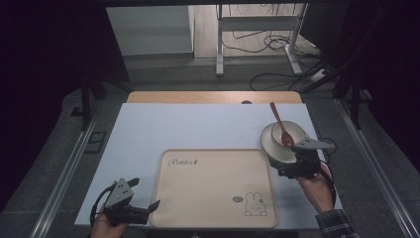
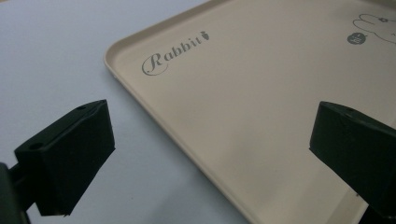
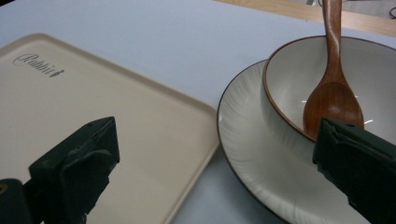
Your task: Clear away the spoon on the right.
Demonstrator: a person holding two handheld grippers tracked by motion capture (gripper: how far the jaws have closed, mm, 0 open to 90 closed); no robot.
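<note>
A beige tray (image 1: 214, 186) printed "Rabbit" lies mid-worktop, and just beside its far right corner a wooden spoon (image 1: 281, 126) rests in a bowl (image 1: 292, 130) on a plate (image 1: 271, 147). The left claw (image 1: 146, 194) hovers at the tray's near left edge, jaws apart and empty; the right claw (image 1: 284, 159) sits over the plate's near rim, jaws apart — holding nothing. The worktop (image 1: 198, 126) is pale blue; beyond it stand a desk frame (image 1: 257, 29) and loose cables (image 1: 267, 44) on the floor.
</note>
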